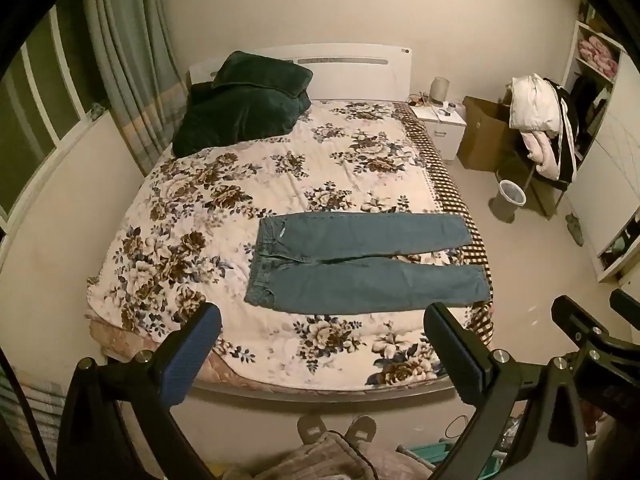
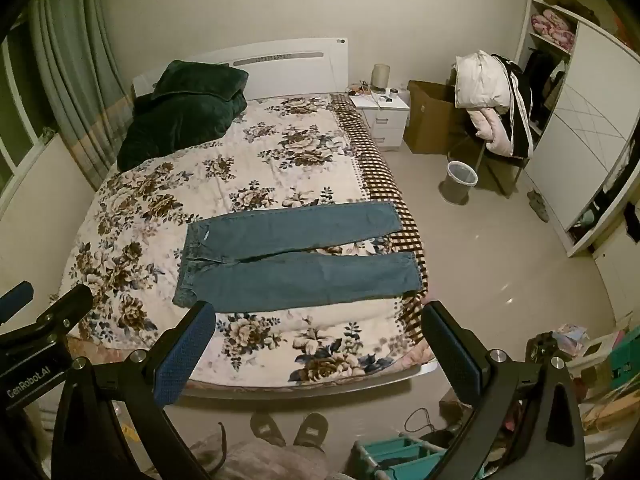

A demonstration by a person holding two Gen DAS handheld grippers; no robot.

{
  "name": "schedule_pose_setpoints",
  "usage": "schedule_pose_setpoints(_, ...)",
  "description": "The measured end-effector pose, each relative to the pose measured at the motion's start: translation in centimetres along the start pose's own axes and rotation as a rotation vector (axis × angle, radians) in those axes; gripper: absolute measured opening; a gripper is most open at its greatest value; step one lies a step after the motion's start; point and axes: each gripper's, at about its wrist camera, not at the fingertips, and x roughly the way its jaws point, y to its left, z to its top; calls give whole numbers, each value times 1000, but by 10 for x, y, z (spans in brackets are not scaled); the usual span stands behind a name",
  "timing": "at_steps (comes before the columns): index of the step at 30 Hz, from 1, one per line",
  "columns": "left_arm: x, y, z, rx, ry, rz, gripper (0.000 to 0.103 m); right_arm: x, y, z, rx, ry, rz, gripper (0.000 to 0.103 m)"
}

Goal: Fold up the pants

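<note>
Blue jeans (image 1: 360, 264) lie flat on the bed's floral blanket (image 1: 224, 208), waistband to the left, both legs spread apart and reaching toward the bed's right edge. They also show in the right wrist view (image 2: 296, 256). My left gripper (image 1: 322, 338) is open and empty, held high in front of the bed's foot, well short of the jeans. My right gripper (image 2: 318, 336) is open and empty too, at the same height beside the left one. Part of the right gripper (image 1: 580, 328) shows in the left wrist view.
A dark green duvet (image 1: 244, 104) lies at the bed's head on the left. A white nightstand (image 1: 442, 124), a cardboard box (image 1: 486, 136), a chair piled with clothes (image 1: 540, 120), a waste bin (image 1: 510, 196) and a wardrobe (image 2: 580, 120) stand to the right. Slippered feet (image 2: 288, 428) stand at the bed's foot.
</note>
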Motion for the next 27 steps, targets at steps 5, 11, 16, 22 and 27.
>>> schedule_pose_setpoints(5, 0, 1, 0, -18, -3, -16, 103, 0, 0, 0, -6, 4, -9, 103)
schedule_pose_setpoints(11, 0, -4, 4, -12, 2, -13, 103, 0, 1, 0, -11, 5, -16, 103)
schedule_pose_setpoints(16, -2, -5, 6, -15, 0, -20, 103, -1, 1, 0, -12, 3, -14, 103)
schedule_pose_setpoints(22, -2, -6, 5, -17, -3, -18, 103, -3, 4, 2, -14, 1, -17, 103)
schedule_pose_setpoints(27, -5, -11, 15, -20, -5, -21, 103, -6, 6, 4, -15, 0, -19, 103)
